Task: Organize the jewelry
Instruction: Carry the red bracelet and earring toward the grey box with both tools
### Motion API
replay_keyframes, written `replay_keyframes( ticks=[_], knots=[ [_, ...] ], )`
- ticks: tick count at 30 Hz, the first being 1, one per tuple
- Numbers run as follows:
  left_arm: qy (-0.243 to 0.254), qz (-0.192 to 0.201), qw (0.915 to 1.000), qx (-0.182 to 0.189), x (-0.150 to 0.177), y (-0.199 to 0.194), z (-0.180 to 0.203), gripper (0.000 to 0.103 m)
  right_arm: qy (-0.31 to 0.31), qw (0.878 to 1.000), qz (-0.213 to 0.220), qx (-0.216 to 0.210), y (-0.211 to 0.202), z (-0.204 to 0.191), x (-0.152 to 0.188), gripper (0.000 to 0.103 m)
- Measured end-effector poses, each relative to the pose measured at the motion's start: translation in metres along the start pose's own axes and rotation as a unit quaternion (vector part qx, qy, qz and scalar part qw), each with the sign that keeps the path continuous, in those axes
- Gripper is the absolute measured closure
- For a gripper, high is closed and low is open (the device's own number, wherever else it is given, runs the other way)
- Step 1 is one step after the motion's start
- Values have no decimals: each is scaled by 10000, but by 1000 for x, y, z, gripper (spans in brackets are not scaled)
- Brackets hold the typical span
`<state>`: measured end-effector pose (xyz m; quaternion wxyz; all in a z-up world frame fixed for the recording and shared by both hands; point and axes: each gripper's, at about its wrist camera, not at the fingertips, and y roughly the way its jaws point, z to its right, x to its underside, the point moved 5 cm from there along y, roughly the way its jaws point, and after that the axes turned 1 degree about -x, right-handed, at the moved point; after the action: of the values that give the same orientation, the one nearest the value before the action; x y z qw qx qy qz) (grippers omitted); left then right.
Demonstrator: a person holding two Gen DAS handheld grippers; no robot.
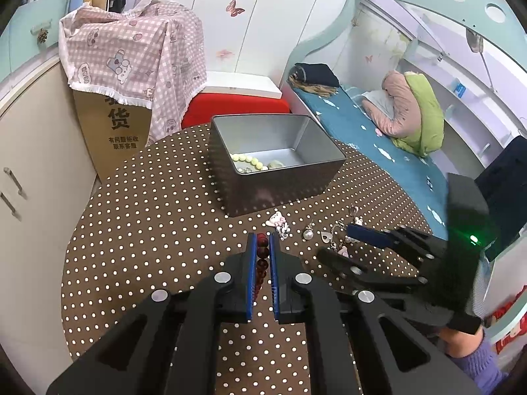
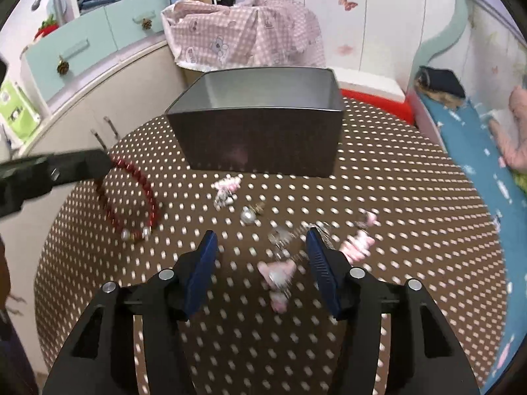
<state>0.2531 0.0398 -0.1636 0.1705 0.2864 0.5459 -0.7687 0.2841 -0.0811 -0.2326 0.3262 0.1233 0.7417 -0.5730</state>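
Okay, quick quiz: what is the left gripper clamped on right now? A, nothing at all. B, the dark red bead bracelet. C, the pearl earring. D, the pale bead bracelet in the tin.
B: the left gripper has its blue pads shut on the dark red bead bracelet, while the pale bead bracelet lies inside the metal tin.

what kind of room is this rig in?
Most likely a child's bedroom: a bed with a blue sheet under a mint loft frame, wardrobe doors with butterfly stickers, and a small round table in a polka-dot cloth.
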Motion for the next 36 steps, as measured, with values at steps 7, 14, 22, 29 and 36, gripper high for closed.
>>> replay_keyframes(
  ticks=[7,14,22,29,36],
  knots=[
    [-25,-2,10000,18,-4,1,-4,97,-49,9999,-96,-33,24,-2,-14,85],
    [78,150,9995,262,-26,-12,5,97,-82,9999,58,-65,8,-2,-32,91],
    [510,820,9945,409,-92,-53,38,97,159,9958,797,-430,-54,13,-89,91],
    [519,665,9964,81,-137,-19,41,97,464,9949,735,-510,-37,29,-118,91],
    [238,-140,9996,-108,-117,52,17,97,563,9964,329,-539,6,30,-111,91]
  ],
)
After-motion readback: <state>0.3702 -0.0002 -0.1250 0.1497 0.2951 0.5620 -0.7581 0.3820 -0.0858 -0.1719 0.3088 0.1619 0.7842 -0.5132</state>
